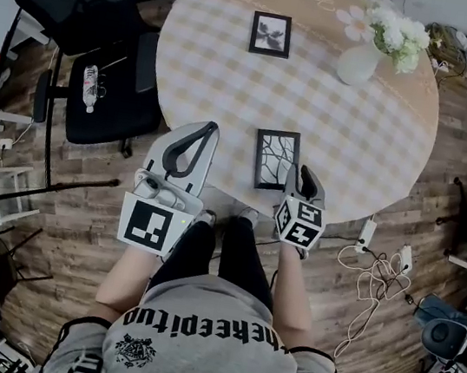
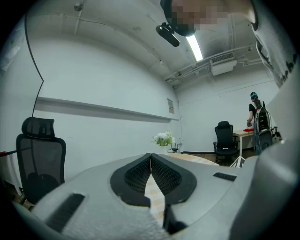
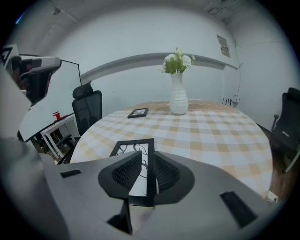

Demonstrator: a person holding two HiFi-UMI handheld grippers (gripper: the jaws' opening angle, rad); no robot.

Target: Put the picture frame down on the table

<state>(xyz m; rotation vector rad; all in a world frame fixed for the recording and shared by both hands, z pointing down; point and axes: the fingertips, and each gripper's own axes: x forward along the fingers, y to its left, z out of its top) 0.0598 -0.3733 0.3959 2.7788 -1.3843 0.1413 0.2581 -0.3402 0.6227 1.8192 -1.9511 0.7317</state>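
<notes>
The right tool (image 3: 149, 159) pinches the picture frame (image 3: 131, 147) by its side rail, likely so it settles flat on the worktop (image 1: 231, 93) just ahead. The left tool (image 2: 151, 157) hangs alongside, pressed together, empty.

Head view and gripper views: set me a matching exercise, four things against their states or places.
1 near picture frame
2 far picture frame
3 vase
4 left gripper

a jaws together, empty
b holds white flowers
c edge between the right gripper's jaws
d lies flat, untouched

Pairs: 1-c, 2-d, 3-b, 4-a
</notes>
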